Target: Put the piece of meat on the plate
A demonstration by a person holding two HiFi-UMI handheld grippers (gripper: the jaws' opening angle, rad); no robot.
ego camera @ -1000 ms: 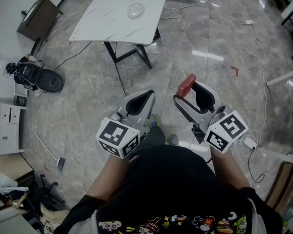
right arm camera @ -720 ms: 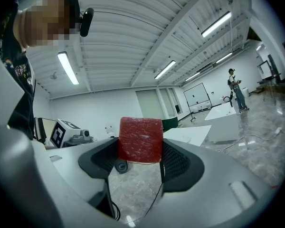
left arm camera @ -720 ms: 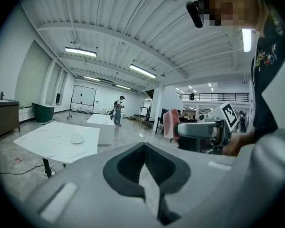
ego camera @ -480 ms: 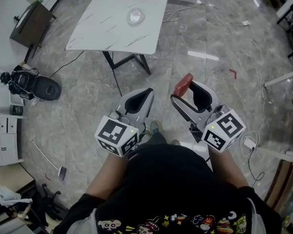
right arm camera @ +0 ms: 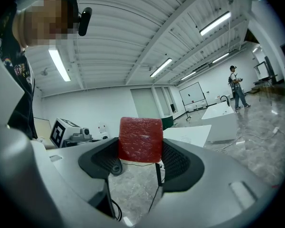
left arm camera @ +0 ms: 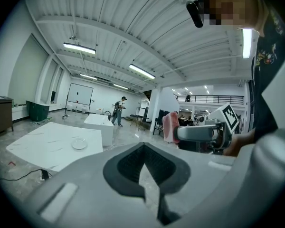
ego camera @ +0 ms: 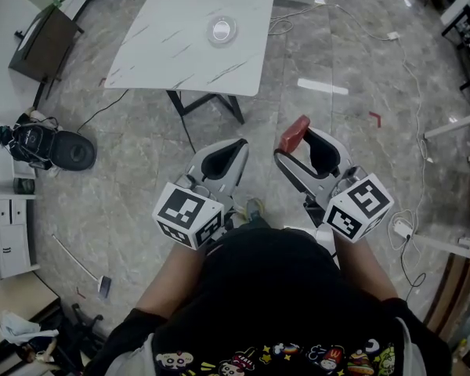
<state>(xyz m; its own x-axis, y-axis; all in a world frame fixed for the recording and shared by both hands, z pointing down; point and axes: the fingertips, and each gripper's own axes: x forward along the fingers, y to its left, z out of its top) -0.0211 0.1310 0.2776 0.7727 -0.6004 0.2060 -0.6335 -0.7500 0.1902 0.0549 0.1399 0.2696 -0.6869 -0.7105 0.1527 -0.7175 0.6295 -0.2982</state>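
In the head view a red piece of meat (ego camera: 295,134) sticks out past the tips of my right gripper (ego camera: 299,142), which is shut on it. The right gripper view shows the same meat (right arm camera: 140,139) as a square red slab squeezed between the dark pads of the right gripper (right arm camera: 140,152). My left gripper (ego camera: 234,148) hangs beside it, shut and holding nothing; its jaws meet in the left gripper view (left arm camera: 143,145). The small round plate (ego camera: 221,30) lies on a white marble-look table (ego camera: 172,53) well ahead of both grippers, and the left gripper view also shows the plate (left arm camera: 79,144).
The table stands on black legs (ego camera: 211,100) over a grey stone floor. Cables (ego camera: 411,69) trail across the floor at right. A black machine (ego camera: 59,149) and a dark cabinet (ego camera: 37,44) are at left, white drawers (ego camera: 4,233) below them. A person (left arm camera: 118,111) stands far off.
The table and plate have drawn slightly closer and lower in the head view. Both grippers hold the same pose, with the meat still held in the right one.
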